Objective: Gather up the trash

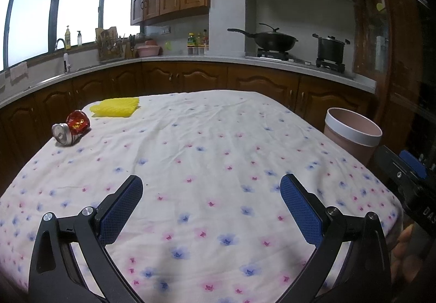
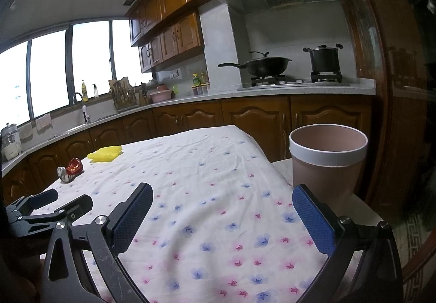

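Crushed red can, yellow foam net, cylindrical bin.

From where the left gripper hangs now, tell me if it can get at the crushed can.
Probably yes. The left gripper is open and empty, and only bare tablecloth lies between it and the crushed can, which lies on its side, apart from the yellow foam net.
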`<state>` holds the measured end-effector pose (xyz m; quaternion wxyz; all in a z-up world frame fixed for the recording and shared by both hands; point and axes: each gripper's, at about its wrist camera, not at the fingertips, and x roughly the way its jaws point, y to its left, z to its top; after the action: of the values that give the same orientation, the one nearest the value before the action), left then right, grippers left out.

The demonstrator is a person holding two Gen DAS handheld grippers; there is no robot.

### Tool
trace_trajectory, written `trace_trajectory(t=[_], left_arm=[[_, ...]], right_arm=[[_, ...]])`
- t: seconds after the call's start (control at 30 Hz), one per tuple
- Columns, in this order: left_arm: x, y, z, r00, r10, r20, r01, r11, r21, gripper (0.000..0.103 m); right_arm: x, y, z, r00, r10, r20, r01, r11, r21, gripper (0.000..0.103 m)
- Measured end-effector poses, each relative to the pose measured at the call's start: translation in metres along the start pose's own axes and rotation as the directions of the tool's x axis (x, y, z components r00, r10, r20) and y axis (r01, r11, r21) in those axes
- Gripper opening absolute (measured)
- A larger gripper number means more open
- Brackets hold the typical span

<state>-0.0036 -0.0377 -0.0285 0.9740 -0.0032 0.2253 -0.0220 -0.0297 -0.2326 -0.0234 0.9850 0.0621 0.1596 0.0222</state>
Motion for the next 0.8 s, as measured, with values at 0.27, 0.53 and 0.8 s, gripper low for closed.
trace_trajectory(t=[0.27, 0.53, 0.8], left_arm=[[-0.001, -0.0024, 0.0, 1.0, -0.002, -0.002, 0.002, 1.0, 0.002, 0.103], [-0.0009, -0.0032, 0.0001, 1.0, -0.002, -0.003, 0.002, 1.0, 0.001, 0.103], [-0.001, -0.0039, -0.0001, 1.0, -0.002, -0.003, 0.002, 1.0, 0.001, 0.103]], right_arm=[[-0.0002, -0.0014, -0.0002, 1.0, 0.0, -0.003, 0.0, 1.0, -0.001, 0.103], [0.0005, 0.0004, 0.0002, 1.0, 0.001, -0.003, -0.001, 1.0, -0.001, 0.103], [0.0001, -0.0012, -0.0005, 1.0, 0.0, -0.003, 0.0, 1.0, 0.001, 0.103]])
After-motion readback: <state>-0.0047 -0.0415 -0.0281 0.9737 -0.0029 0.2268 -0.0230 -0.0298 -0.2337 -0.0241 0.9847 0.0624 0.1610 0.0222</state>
